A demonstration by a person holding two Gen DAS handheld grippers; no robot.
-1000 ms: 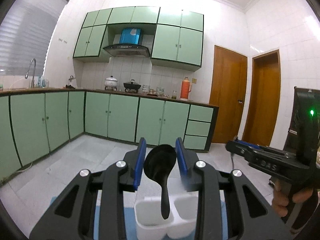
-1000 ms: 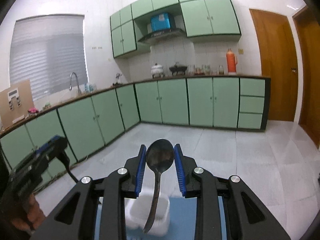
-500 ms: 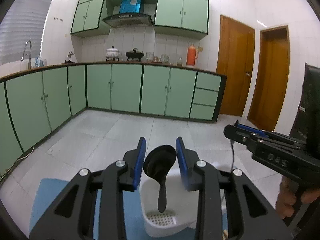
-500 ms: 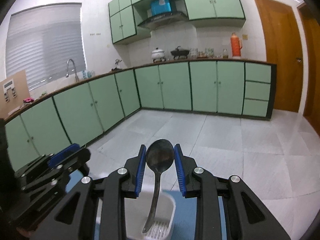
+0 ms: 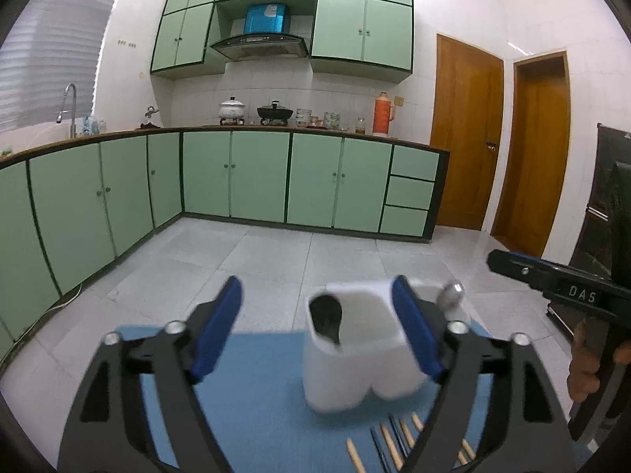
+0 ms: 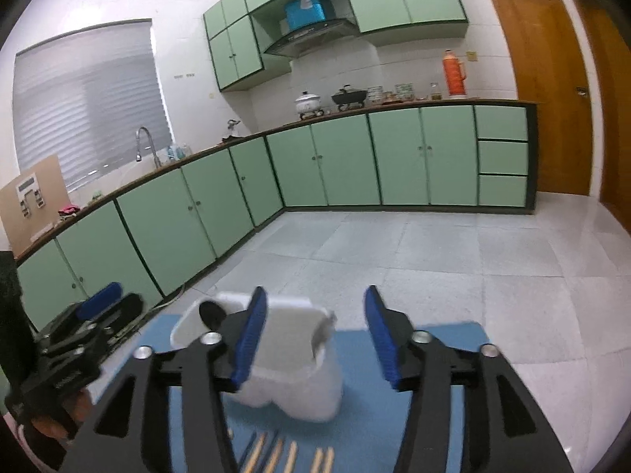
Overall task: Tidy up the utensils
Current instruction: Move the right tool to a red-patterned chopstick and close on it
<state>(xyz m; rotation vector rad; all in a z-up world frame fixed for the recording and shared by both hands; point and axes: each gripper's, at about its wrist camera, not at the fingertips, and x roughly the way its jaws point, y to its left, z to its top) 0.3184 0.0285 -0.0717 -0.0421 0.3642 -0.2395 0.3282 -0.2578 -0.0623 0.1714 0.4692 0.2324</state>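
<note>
Both tools stand with their blue-padded fingers spread apart and nothing between them: the left tool (image 5: 315, 327) and the right tool (image 6: 311, 335) each hover just above the white plastic two-compartment utensil holder (image 5: 355, 358) (image 6: 292, 378).

That holder is a tall, glossy white tub with rounded lobes at its base, and motion blur softens its edges in both views. It stands on a blue mat (image 5: 256, 386) (image 6: 394, 410). Seen from the left tool, a black spoon (image 5: 326, 317) sits bowl-up in the holder's left compartment, and a shiny metal spoon (image 5: 451, 295) pokes bowl-up from the right compartment, beside the left tool's right finger. From the right tool the black spoon (image 6: 211, 313) shows at the holder's far left rim, while the metal spoon (image 6: 321, 333) is only a blurred grey shape at the holder's right rim.

Near the holder, on the mat's front edge, lie several wooden-handled utensils (image 5: 390, 445) (image 6: 284, 453) side by side; their heads are hidden beneath the tool frames.

White letters "DAS" (image 5: 581, 295) read on the black body of the right tool, seen to the right of the holder in the left view. Beyond the holder, across the pale tiled floor, runs a row of green kitchen cabinets (image 5: 256, 181) (image 6: 343, 157).
</note>
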